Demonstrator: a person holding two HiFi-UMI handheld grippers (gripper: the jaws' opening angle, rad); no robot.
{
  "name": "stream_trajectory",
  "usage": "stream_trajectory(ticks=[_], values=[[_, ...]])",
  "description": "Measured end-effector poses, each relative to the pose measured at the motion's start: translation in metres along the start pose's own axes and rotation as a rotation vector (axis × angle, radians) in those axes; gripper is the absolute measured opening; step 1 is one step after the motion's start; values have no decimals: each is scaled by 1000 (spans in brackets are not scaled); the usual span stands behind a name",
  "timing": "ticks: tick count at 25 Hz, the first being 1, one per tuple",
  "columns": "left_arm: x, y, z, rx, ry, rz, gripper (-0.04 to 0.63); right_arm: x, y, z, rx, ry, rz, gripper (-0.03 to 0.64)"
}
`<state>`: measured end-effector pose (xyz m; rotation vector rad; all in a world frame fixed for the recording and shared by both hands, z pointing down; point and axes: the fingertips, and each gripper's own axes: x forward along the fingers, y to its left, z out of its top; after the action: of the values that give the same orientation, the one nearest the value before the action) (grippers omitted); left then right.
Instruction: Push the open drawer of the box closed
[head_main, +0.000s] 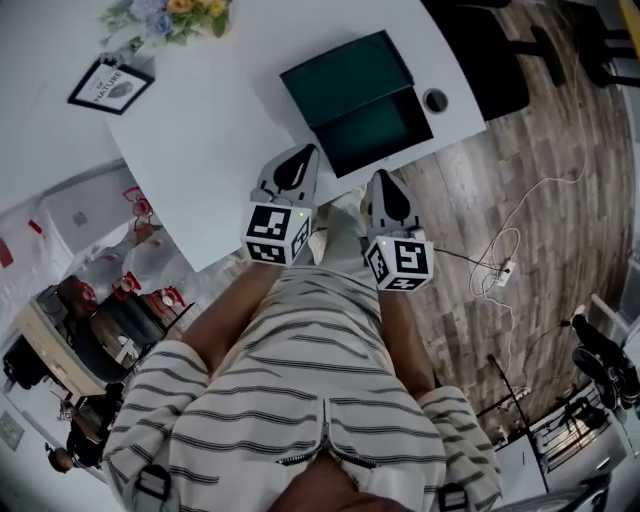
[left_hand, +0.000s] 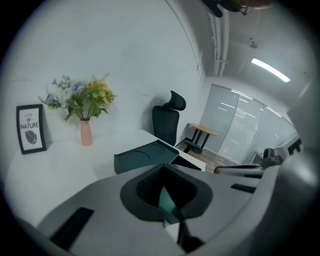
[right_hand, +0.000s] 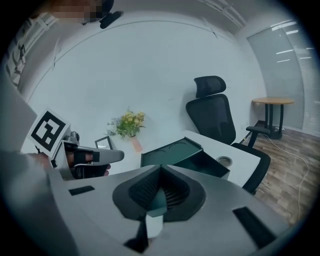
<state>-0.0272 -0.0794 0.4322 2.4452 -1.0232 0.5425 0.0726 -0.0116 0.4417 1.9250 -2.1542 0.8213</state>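
A dark green box (head_main: 346, 77) lies on the white table (head_main: 200, 130), and its drawer (head_main: 377, 131) is pulled out toward me. In the head view my left gripper (head_main: 294, 168) hovers at the table's near edge, just left of the drawer's front. My right gripper (head_main: 388, 196) hangs a little nearer to me, off the table's edge and below the drawer's front. Both are shut with nothing between the jaws. The left gripper view looks past its gripper (left_hand: 162, 172) at the box (left_hand: 142, 156). The right gripper view looks past its gripper (right_hand: 160, 172) at the drawer (right_hand: 207, 162).
A framed print (head_main: 110, 85) and a vase of flowers (head_main: 170, 18) stand at the table's far left. A small round cup (head_main: 435, 99) sits right of the drawer. A black office chair (head_main: 490, 60) is beyond the table. Cables (head_main: 505, 262) trail over the wooden floor at right.
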Motion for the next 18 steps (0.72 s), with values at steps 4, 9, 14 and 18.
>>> stream_trajectory(ticks=[4, 9, 14, 18], values=[[14, 14, -8, -45, 37, 68, 0, 12, -6, -11, -10, 30, 29, 8], [25, 28, -19, -91, 61, 115, 1, 19, -7, -24, -42, 60, 65, 8], [36, 44, -35, -163, 91, 148, 81, 21, -7, -30, -39, 64, 62, 8], [44, 52, -43, -230, 114, 174, 101, 20, -9, -36, -43, 65, 53, 9]])
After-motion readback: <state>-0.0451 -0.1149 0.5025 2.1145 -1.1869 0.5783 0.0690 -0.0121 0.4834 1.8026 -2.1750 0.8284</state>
